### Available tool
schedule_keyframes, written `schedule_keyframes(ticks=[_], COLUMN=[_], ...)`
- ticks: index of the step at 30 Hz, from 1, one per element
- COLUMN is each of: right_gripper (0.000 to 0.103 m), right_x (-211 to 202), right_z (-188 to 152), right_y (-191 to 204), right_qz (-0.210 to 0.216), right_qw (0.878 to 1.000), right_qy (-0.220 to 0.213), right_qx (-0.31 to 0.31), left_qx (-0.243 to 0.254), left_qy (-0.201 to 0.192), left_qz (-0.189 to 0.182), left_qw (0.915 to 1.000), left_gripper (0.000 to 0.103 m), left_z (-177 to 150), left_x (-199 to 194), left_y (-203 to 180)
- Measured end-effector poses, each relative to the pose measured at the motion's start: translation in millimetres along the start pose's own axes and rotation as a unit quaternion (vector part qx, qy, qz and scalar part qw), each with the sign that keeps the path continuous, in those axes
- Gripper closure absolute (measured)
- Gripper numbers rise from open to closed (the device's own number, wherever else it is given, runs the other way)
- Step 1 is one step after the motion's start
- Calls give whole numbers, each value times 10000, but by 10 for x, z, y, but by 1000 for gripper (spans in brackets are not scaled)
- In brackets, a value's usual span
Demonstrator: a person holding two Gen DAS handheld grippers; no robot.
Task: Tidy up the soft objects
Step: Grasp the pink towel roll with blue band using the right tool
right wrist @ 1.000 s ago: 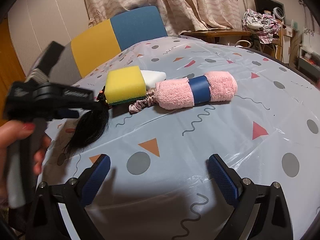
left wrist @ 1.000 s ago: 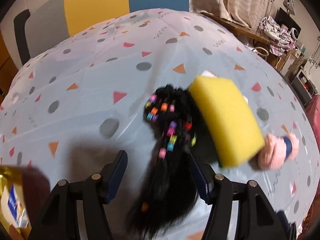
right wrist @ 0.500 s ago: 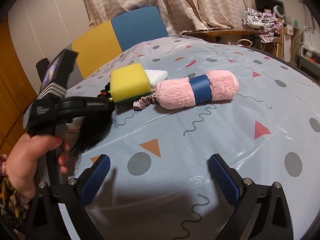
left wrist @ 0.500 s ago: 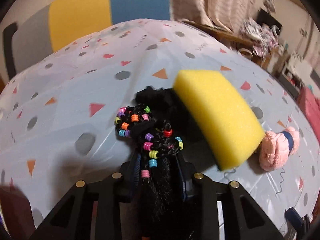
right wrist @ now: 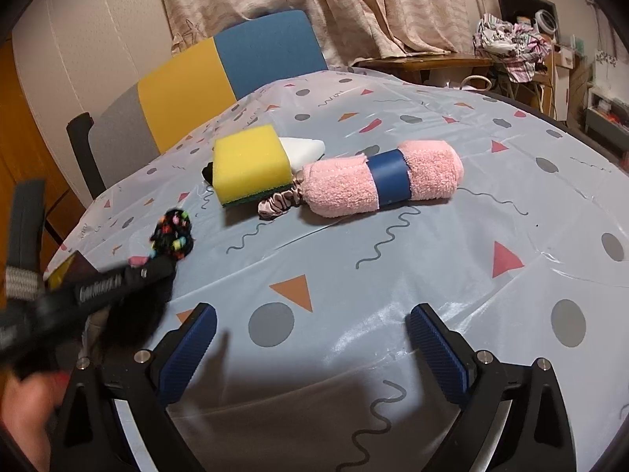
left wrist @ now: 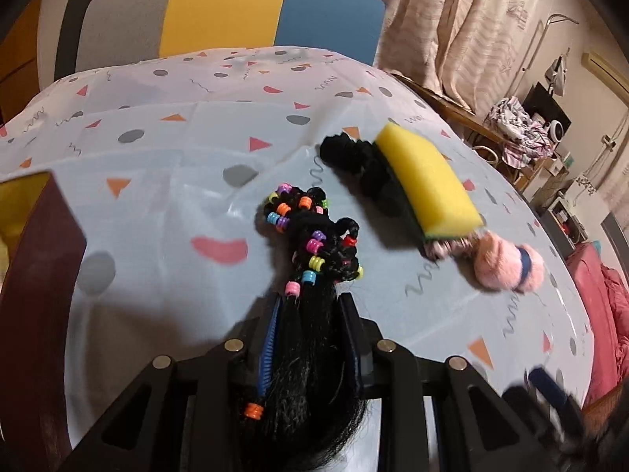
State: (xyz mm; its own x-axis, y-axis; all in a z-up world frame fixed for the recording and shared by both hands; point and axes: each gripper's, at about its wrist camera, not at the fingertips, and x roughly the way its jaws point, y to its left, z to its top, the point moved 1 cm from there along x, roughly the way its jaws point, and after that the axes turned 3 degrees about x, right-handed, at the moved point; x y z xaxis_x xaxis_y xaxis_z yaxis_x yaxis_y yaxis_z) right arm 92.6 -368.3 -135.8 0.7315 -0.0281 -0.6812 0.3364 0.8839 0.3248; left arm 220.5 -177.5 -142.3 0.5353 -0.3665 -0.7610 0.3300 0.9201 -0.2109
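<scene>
A black hairpiece with coloured beads (left wrist: 310, 244) lies on the patterned tablecloth (left wrist: 157, 236). My left gripper (left wrist: 310, 306) grips its loose black strands, and its jaws are still closing on them. In the right wrist view the same hairpiece (right wrist: 173, 236) hangs off the left gripper (right wrist: 118, 283) at the table's left edge. A yellow sponge (right wrist: 251, 163), a satin scrunchie (right wrist: 279, 202) and a pink rolled towel with a blue band (right wrist: 381, 177) lie together further back. My right gripper (right wrist: 310, 334) hovers open over bare cloth.
A black scrunchie (left wrist: 354, 161) lies against the yellow sponge (left wrist: 428, 185), and a white block (right wrist: 302, 149) sits behind it. A dark red box (left wrist: 35, 255) stands at the left table edge. A grey, yellow and blue chair (right wrist: 220, 74) stands behind the table.
The left gripper went from wide open to closed around the hair strands. It then pulled the hairpiece away from the sponge, towards the left edge. The right gripper stayed still.
</scene>
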Motion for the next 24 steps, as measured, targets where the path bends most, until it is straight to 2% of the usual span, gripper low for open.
schedule_keyframes(ticks=[3,6,9,11,13,15,16,17,19,22,23,24], right_gripper=[3,0,0,0,0,0,1,5,14,32,38,39], right_x=[-54,7,199,358,546,717,797,856,960,852,818,762], right_z=[224,634,960,1085,1129,1111,1090,1076,1019,1011,1008,1005], right_y=[-44,-90,-87,-37,51,89,80,63,-13,-83,-97,-108], right_qz=[45,-239,-385,-412,-603,-830,-908,-938,-893,-785,-826,-802], right_qw=[9999,9980,9904,9777,9494,9243,9153,9114,9141,9383,9428,9496], right_qy=[8,48,275,581,1017,1292,1385,1456,1657,1232,1130,1023], right_qx=[-98,-580,-1301,-1977,-2911,-3495,-3672,-3732,-3591,-3135,-3027,-2854], left_qx=[-47,-52,-128,-268,-418,-483,-489,-479,-434,-403,-405,-424], left_qy=[-42,-46,-56,-84,-105,-108,-111,-110,-100,-88,-89,-83], left_qz=[-99,-141,-262,-435,-612,-687,-694,-682,-630,-612,-628,-671], left_qw=[9999,9999,9996,9987,9972,9964,9963,9965,9970,9973,9972,9968], left_gripper=[75,75,75,75,75,75,75,75,75,73,73,71], left_z=[-77,-108,-114,-133,-142,-140,-139,-139,-135,-133,-139,-136], left_x=[-58,-68,-66,-76,-77,-70,-70,-69,-63,-60,-66,-66], left_y=[35,42,70,123,184,205,204,198,175,163,167,172])
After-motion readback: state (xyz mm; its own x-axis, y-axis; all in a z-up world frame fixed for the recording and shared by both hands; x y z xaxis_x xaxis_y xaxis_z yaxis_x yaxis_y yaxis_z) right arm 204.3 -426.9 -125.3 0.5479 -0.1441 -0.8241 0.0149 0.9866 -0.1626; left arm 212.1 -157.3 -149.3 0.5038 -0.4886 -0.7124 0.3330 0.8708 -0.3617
